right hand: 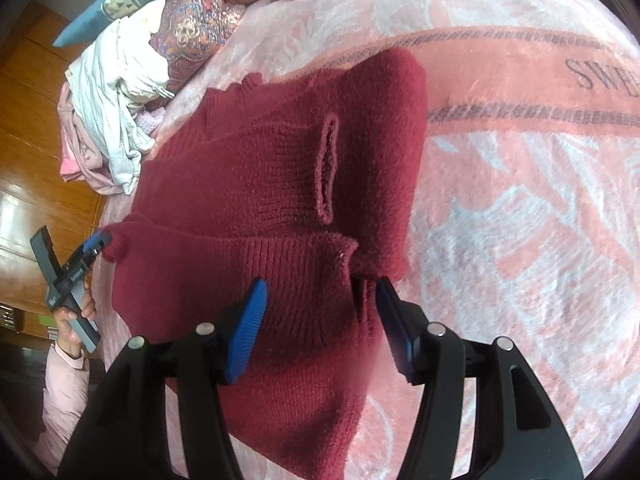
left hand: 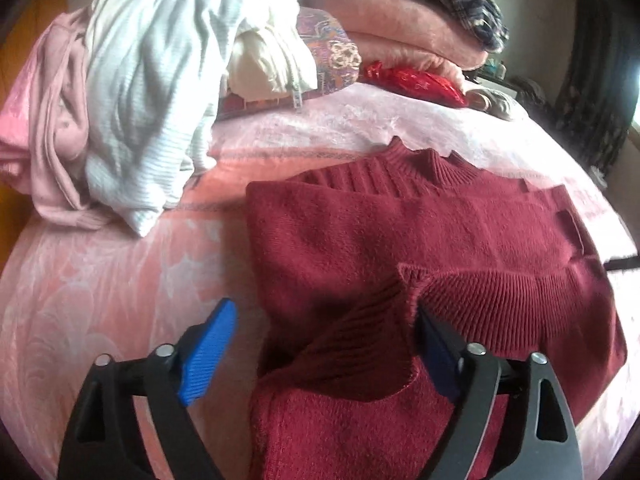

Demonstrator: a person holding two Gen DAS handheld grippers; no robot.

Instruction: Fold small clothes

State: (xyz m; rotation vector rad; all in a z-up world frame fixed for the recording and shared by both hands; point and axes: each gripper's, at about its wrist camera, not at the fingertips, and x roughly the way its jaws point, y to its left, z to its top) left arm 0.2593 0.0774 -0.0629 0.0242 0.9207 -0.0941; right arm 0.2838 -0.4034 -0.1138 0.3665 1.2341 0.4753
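Observation:
A dark red knit sweater [left hand: 420, 248] lies on the pink bed blanket, partly folded, collar toward the far side. Its ribbed hem is turned up toward me. My left gripper [left hand: 324, 340] is open, its jaws standing on either side of the hem's left corner. The sweater also shows in the right wrist view [right hand: 280, 184]. My right gripper [right hand: 320, 316] is open with the hem's right corner between its blue pads [right hand: 248, 328]. The left gripper [right hand: 94, 246] appears there at the sweater's other corner, held by a hand.
A pile of white and pale pink clothes [left hand: 132, 108] lies at the far left of the bed. Folded pink blankets, a patterned pillow [left hand: 332, 52] and a red cloth [left hand: 412, 80] sit at the back. The pink blanket [right hand: 520, 220] stretches to the right. Wooden floor [right hand: 28, 128] lies beyond the bed edge.

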